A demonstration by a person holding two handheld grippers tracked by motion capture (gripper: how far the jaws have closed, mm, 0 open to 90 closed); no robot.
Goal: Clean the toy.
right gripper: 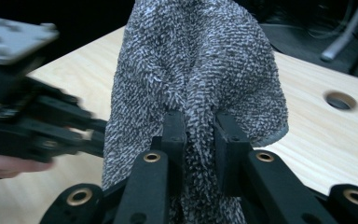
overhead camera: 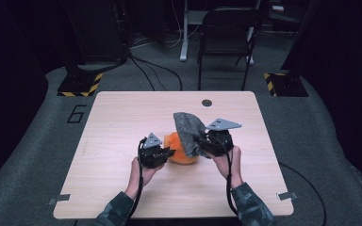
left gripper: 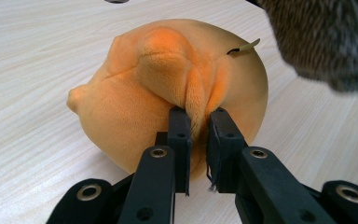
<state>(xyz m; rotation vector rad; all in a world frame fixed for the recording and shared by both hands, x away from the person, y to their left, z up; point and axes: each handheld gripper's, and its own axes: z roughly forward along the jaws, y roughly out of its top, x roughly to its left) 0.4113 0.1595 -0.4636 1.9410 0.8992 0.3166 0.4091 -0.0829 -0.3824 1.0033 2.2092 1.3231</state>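
Nearest the person, 2 handheld grippers meet at mid-table: the left gripper [left gripper: 198, 119] is clamped on a fold of the orange plush toy [left gripper: 168, 88], while the right gripper [right gripper: 200, 126] pinches a grey towel [right gripper: 200, 60] hanging just above and right of the toy.

High view: looked forward and down over the table [overhead camera: 122, 197]. Gripper views: rode close along the jaws. Shared: tabletop, cloth [right gripper: 200, 70].

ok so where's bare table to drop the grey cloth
Bare wood runs along the table left edge and the far strip up to the round hole. It is crowded mid-table, where the orange plush, the grey cloth and both claws sit.
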